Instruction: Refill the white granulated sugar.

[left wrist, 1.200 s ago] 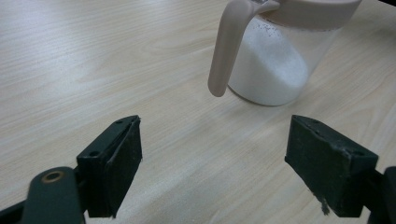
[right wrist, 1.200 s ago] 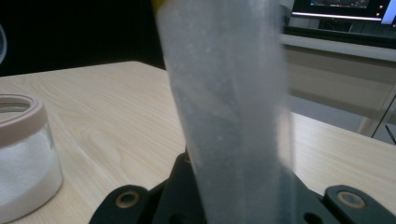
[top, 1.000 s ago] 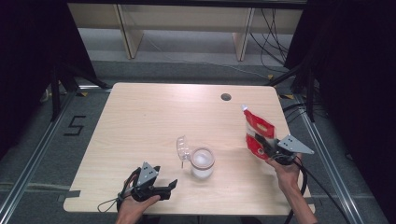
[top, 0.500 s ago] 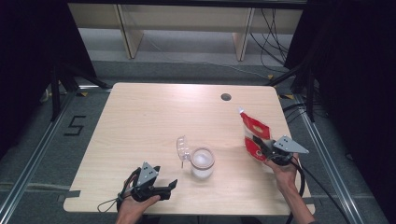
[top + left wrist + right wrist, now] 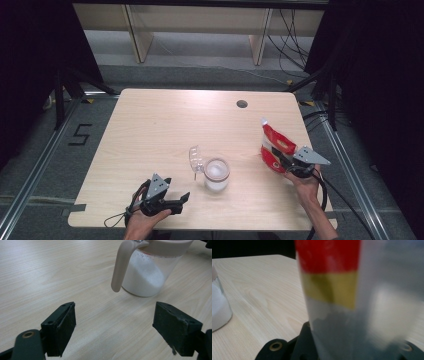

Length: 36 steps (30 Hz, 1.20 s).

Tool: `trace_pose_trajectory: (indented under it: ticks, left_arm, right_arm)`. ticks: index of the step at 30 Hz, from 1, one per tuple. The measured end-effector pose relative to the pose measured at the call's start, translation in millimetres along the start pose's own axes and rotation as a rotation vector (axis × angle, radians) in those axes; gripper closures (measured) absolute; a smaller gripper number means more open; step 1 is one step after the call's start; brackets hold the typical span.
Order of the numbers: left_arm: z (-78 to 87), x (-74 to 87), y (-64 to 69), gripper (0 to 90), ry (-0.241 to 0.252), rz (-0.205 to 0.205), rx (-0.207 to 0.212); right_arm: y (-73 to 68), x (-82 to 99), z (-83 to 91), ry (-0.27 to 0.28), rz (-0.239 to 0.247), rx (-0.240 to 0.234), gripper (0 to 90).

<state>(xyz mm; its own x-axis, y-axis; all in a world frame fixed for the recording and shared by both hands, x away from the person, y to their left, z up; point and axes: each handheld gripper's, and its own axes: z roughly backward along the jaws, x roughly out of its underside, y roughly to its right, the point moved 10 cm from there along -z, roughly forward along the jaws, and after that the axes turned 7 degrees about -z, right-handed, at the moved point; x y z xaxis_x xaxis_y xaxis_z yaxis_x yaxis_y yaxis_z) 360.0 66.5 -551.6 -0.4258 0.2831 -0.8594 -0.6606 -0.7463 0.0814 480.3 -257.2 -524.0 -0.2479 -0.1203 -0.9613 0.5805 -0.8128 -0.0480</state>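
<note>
The right gripper (image 5: 287,169) is clamped on the lower part of a red bag (image 5: 274,149), which stands near the table's (image 5: 150,125) right edge, about halfway down it, bottom at or just above the wood. In the right gripper view the bag (image 5: 329,272) fills the space between the jaws, red over a yellow band over a clear panel with white powder behind it. The jaws have just eased open a little, yet the bag is between them and looks held.

The left gripper (image 5: 176,203) rests near the front-left corner, jaws wide apart with nothing between them. It points toward a clear jug (image 5: 216,174) standing near the middle of the front edge. The left gripper view shows the jug (image 5: 147,272) part full of white powder, with a beige collar and handle. Its clear lid (image 5: 195,156) hangs open on the far-left side.

The bag is probably light and soft: a thin, slippery film that buckles and sags under a pinch, with loose contents that shift as it tilts. The torn top corner looks like the spout, so a hold low on the body, as now, keeps that end free. The jug looks stiff and heavier; its handle is the natural place to take it.
</note>
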Motion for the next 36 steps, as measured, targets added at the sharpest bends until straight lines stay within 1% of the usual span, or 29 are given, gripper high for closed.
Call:
trace_pose_trajectory:
  ticks: [1, 2, 3, 5, 6, 7, 8, 9, 10, 11, 12, 13, 14, 16, 17, 18, 19, 20, 21, 22, 25, 26, 28, 29, 31, 33, 34, 35, 36]
  left_arm:
    - [0.3, 0.1, -0.8, 17.9, -0.002, -0.005, -0.005]
    - [0.0, -0.2, -3.3, 17.9, 0.001, -0.023, -0.013]
    - [-0.1, 0.0, -0.6, 17.9, 0.000, -0.006, 0.000]
    - [0.2, 0.2, 0.3, 17.9, -0.001, 0.003, 0.001]
    - [0.3, 0.2, 0.1, 17.9, -0.001, 0.004, -0.001]
    - [0.3, 0.2, 0.1, 17.9, -0.001, 0.004, -0.001]
    - [0.3, 0.2, 0.7, 17.9, -0.001, 0.007, 0.003]
    - [0.3, 0.2, 0.7, 17.9, -0.001, 0.007, 0.003]
    - [0.4, 0.1, -2.1, 17.9, -0.002, -0.015, -0.008]
    - [0.3, 0.1, 0.3, 17.9, -0.001, 0.005, 0.000]
    - [0.3, 0.1, 0.3, 17.9, -0.001, 0.005, 0.000]
    - [0.6, 0.0, -2.0, 17.9, -0.002, -0.015, -0.009]
    - [0.8, 0.0, -2.9, 17.9, -0.003, -0.026, -0.010]
    - [0.1, -0.7, -2.8, 17.9, 0.004, -0.026, -0.004]
    - [0.3, -0.6, -2.6, 17.9, 0.004, -0.024, -0.002]
    - [0.3, -0.6, -2.6, 17.9, 0.004, -0.024, -0.002]
    - [0.4, -0.5, -3.1, 17.9, 0.003, -0.028, -0.004]
    - [0.5, -0.6, -4.5, 17.9, 0.003, -0.036, -0.008]
    - [0.5, -0.5, -2.8, 17.9, 0.003, -0.024, -0.002]
    - [0.5, -0.5, -2.8, 17.9, 0.003, -0.024, -0.002]
    - [0.4, -0.6, -2.6, 17.9, 0.004, -0.024, -0.001]
    - [0.4, -0.5, -2.6, 17.9, 0.004, -0.024, -0.002]
    - [0.5, -0.5, -3.2, 17.9, 0.003, -0.027, -0.004]
    - [0.6, -0.4, -3.1, 17.9, 0.003, -0.023, -0.003]
    - [0.7, -0.5, -2.9, 17.9, 0.003, -0.022, -0.003]
    - [0.4, -0.5, -2.5, 17.9, 0.004, -0.024, -0.002]
    - [-0.1, -1.1, -1.1, 17.9, 0.010, -0.011, 0.000]
    - [-0.1, -1.1, -0.9, 17.9, 0.010, -0.012, 0.001]
    - [-0.1, -1.1, -0.9, 17.9, 0.009, -0.012, 0.000]
  right_arm:
    - [-0.7, -1.3, -1.1, 0.010, 0.004, -0.009, 84.7]
    - [1.0, -1.5, -0.8, 0.012, 0.012, 0.000, 84.0]
    - [-0.3, 0.0, 0.5, 0.002, -0.015, 0.005, 83.5]
    - [1.7, 0.0, 0.7, 0.003, -0.004, 0.014, 82.7]
    - [0.8, -0.1, 2.0, -0.001, -0.023, 0.003, 80.4]
    - [3.0, -1.3, 1.8, 0.008, -0.008, 0.012, 79.3]
    - [1.6, -1.4, 2.3, 0.003, -0.017, -0.004, 77.2]
    - [1.6, -1.4, 2.3, 0.003, -0.017, -0.004, 77.2]
    - [5.1, -1.4, 2.5, 0.006, -0.012, 0.015, 75.0]
    - [6.5, -2.2, 4.9, 0.010, -0.033, 0.037, 70.3]
    - [6.5, -2.2, 4.9, 0.010, -0.033, 0.037, 70.3]
    - [3.8, -2.0, 6.3, -0.013, -0.046, -0.001, 67.4]
    - [5.3, -2.8, 7.7, -0.005, -0.058, 0.005, 61.1]
    - [4.9, -3.6, 7.7, 0.001, -0.073, 0.001, 59.0]
    - [7.6, -3.1, 11.1, -0.014, -0.074, 0.015, 53.9]
    - [8.3, -3.9, 11.7, -0.003, -0.064, 0.019, 50.9]
    - [7.6, -3.9, 12.8, -0.014, -0.089, 0.013, 47.4]
    - [10.1, -3.7, 14.3, -0.018, -0.095, 0.026, 44.2]
    - [5.7, -5.5, 16.0, -0.002, -0.144, 0.015, 43.3]
    - [5.7, -5.5, 16.0, -0.002, -0.144, 0.015, 43.3]
    - [5.2, -8.9, 20.8, 0.005, -0.106, 0.025, 38.7]
    - [1.7, -11.1, 24.9, -0.008, -0.118, 0.028, 34.0]
    - [1.5, -12.3, 26.7, -0.010, -0.123, 0.043, 32.4]
    - [-1.4, -11.7, 29.4, -0.024, -0.144, 0.049, 30.7]
    - [-4.5, -9.6, 40.2, -0.048, -0.148, 0.078, 28.8]
    - [-5.0, -9.2, 42.2, -0.040, -0.150, 0.087, 28.6]
    - [-6.2, -7.1, 46.1, -0.057, -0.153, 0.092, 29.4]
    - [-7.5, -3.7, 50.6, -0.082, -0.155, 0.102, 29.0]
    - [-9.4, -2.4, 54.3, -0.087, -0.159, 0.098, 29.0]
